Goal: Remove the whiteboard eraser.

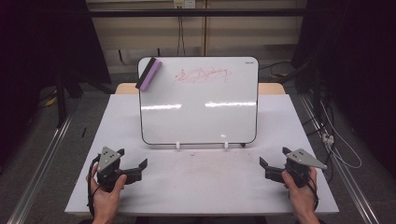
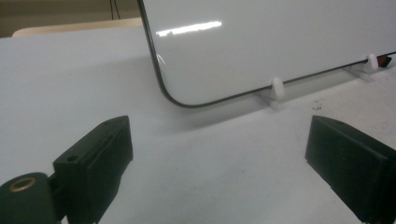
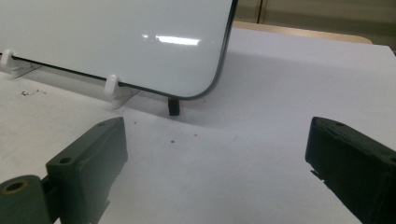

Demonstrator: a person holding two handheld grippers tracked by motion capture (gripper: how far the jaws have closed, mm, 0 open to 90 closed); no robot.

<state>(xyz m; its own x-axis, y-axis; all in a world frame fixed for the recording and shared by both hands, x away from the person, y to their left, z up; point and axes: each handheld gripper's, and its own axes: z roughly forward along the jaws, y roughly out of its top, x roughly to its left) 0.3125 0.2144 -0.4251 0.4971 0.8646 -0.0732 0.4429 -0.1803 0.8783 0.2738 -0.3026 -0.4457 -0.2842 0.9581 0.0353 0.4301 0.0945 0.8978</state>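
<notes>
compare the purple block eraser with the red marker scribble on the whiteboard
The purple block eraser is a solid block with a black strip along one side, stuck tilted at the upright whiteboard's top left corner; the red marker scribble is flat, thin linework spread sideways right of it. Both sit high on the board.

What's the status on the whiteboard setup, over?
Left gripper and right gripper open, empty, low near table edge. Whiteboard upright, red scribble uncleaned, purple eraser stuck at top left. Path clear.

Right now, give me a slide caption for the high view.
Both open grippers rest before a propped whiteboard bearing a red scribble and purple eraser.
</notes>
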